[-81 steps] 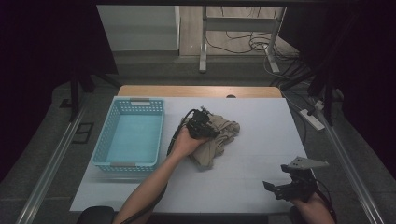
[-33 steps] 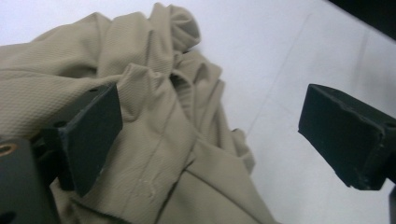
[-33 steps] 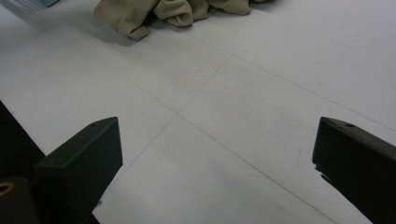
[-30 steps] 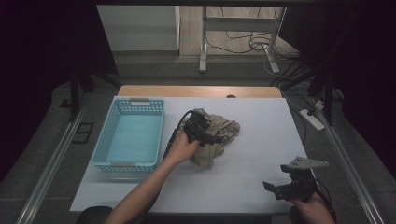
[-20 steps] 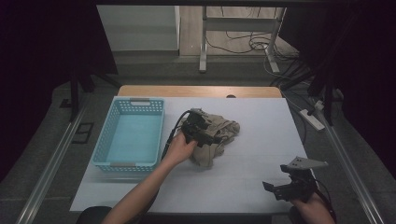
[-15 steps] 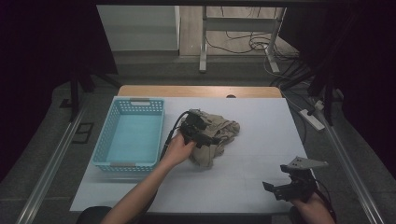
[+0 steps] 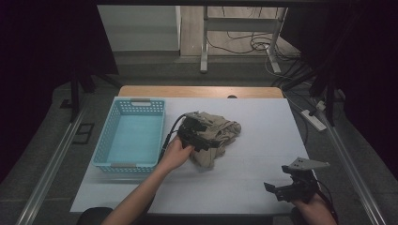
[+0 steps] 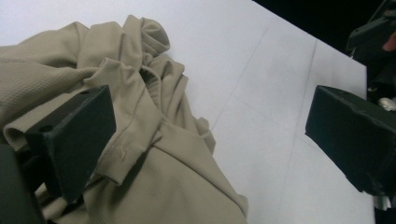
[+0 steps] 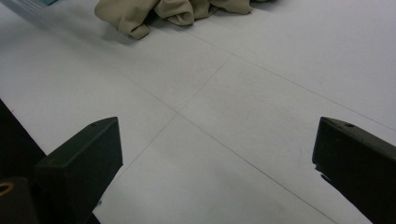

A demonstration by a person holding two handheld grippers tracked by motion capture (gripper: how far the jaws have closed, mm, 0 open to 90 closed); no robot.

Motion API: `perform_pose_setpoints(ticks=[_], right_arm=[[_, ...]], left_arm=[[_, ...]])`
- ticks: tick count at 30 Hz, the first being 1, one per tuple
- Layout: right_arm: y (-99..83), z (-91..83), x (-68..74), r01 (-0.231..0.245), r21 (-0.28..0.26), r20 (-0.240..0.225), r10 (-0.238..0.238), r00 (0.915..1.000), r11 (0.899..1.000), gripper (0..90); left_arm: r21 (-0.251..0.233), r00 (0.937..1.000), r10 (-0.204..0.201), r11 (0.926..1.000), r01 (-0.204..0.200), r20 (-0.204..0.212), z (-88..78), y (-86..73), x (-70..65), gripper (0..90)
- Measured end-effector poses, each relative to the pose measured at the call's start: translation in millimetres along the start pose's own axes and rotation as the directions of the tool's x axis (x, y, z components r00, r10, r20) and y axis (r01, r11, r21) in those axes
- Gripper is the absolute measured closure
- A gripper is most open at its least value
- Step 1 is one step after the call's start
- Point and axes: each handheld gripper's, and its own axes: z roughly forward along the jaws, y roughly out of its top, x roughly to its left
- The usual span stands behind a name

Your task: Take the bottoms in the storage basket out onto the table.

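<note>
Bare table (image 7: 253, 173) lies between crumpled garment (image 7: 218, 133) and right gripper (image 7: 293, 187).

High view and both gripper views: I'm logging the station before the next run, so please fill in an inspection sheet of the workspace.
Surface: white table top, faint seam lines, bare near the right gripper.
Job's things: crumpled beige fabric garment at centre; light blue plastic basket to its left, nothing inside.
Clutter: nothing seen.
Grippers: left gripper open, one jaw against the garment's folds; right gripper open over bare table, near front right corner.
Cables: black cable trails from left gripper; loose cables on floor beyond.
Surroundings: white power strip on floor at right, dark room.
</note>
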Motion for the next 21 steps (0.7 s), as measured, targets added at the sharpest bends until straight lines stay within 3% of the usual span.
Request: perform_pose_setpoints(ticks=[8,16,21], right_arm=[[-0.3,-0.8,0.2,0.000,-0.010,0.002,0.000,1.0000,1.000,1.9],[-0.8,-2.7,-0.2,-0.008,-0.025,0.005,0.008,1.0000,1.000,1.9],[-0.9,-3.1,0.4,-0.004,-0.031,0.008,0.004,1.0000,1.000,1.9]], left_arm=[[-0.003,0.9999,-0.010,0.9999,0.010,0.003,-4.6,-4.9,-2.4,2.0],[-0.027,0.9987,-0.048,0.9985,0.049,0.014,-11.7,-6.6,-5.1,2.0],[-0.019,0.9989,-0.047,0.9987,0.047,0.011,-13.8,-8.3,-7.3,2.1]])
